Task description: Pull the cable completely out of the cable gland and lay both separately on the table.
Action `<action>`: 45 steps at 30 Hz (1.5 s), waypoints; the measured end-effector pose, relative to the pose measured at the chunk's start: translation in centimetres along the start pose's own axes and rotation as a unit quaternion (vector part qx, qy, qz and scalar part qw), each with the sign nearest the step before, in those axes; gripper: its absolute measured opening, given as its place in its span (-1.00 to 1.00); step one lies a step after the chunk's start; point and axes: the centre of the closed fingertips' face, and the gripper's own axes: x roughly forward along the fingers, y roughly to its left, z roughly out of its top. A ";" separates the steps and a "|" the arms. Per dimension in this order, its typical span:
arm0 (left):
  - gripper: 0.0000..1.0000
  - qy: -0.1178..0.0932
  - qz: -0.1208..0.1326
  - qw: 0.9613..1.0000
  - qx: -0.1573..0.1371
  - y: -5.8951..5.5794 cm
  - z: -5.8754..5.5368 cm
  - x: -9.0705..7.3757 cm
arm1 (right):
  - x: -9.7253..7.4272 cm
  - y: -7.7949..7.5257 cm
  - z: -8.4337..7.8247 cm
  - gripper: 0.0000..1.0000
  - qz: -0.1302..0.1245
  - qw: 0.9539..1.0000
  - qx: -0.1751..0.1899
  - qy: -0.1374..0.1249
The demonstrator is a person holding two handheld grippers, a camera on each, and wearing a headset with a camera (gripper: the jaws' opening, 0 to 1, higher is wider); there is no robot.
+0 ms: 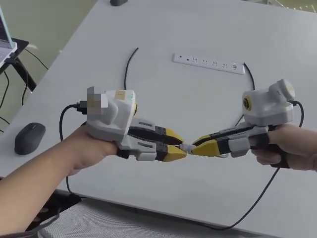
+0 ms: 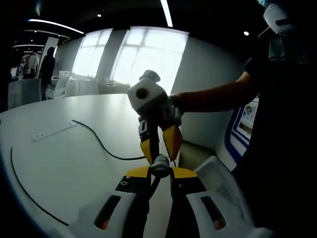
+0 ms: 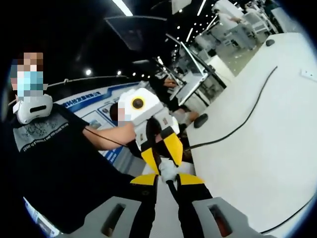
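**Straight pull, gland and cable in one line**

Both pairs of my jaws meet tip to tip in the air, just above the near edge of the tabletop (image 1: 163,99). My left gripper (image 1: 181,148) is closed, as far as I can judge, on the small pale cable gland (image 1: 187,147). My right gripper (image 1: 196,145) is closed on the short black cable (image 3: 174,192), which in the right gripper view runs back from the gland between my right jaws. The tips hide the joint, so I cannot tell how much cable sits inside the gland. I judge the pull as not yet finished.

To do it well, I should hold the gland still with the left jaws and draw the right jaws away along the gland's own axis, towards the right edge. Any bend at the mouth would wedge the cable against the seal. If it resists, a small twist of the cable should free it better than a harder tug.

The likely fault is the cable sliding through my right jaws instead of out of the gland. If that happens I should take a new hold close to the gland.

Once they part, the bare middle of the tabletop suits both pieces. I would set them well apart there, clear of the power strip (image 1: 208,63) by the far edge and the mouse (image 1: 29,137) at the left edge.
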 end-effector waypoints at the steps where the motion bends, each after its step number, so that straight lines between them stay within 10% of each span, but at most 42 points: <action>1: -0.70 -0.001 -0.001 1.000 -0.001 0.0 0.0 0.0 | 0.0 -0.1 -0.1 -0.82 -0.001 1.000 0.001 0.002; 9: -0.70 0.002 0.000 1.000 -0.001 0.0 -0.1 0.0 | 0.1 0.0 -0.2 -0.84 -0.012 0.999 -0.042 0.015; 17: -0.70 0.003 -0.002 1.000 -0.009 -0.1 -0.2 -0.3 | 0.3 0.1 -0.2 -0.85 -0.058 0.985 -0.155 0.038; 22: -0.70 -0.004 0.001 1.000 -0.016 0.1 0.0 -0.3 | 0.3 0.1 0.1 -0.85 -0.106 0.962 -0.245 0.047; 34: -0.70 -0.001 -0.003 0.999 -0.032 -0.3 -0.3 -0.1 | 0.3 -0.3 -0.8 -0.85 -0.199 0.867 -0.435 0.141; 39: -0.70 -0.016 0.008 0.999 -0.043 0.3 0.0 -0.5 | 0.1 -0.7 0.1 -0.85 -0.235 0.844 -0.461 0.139; 45: -0.70 -0.017 0.010 0.999 -0.040 0.0 0.2 -0.6 | 0.2 -0.6 0.0 -0.85 -0.247 0.835 -0.472 0.137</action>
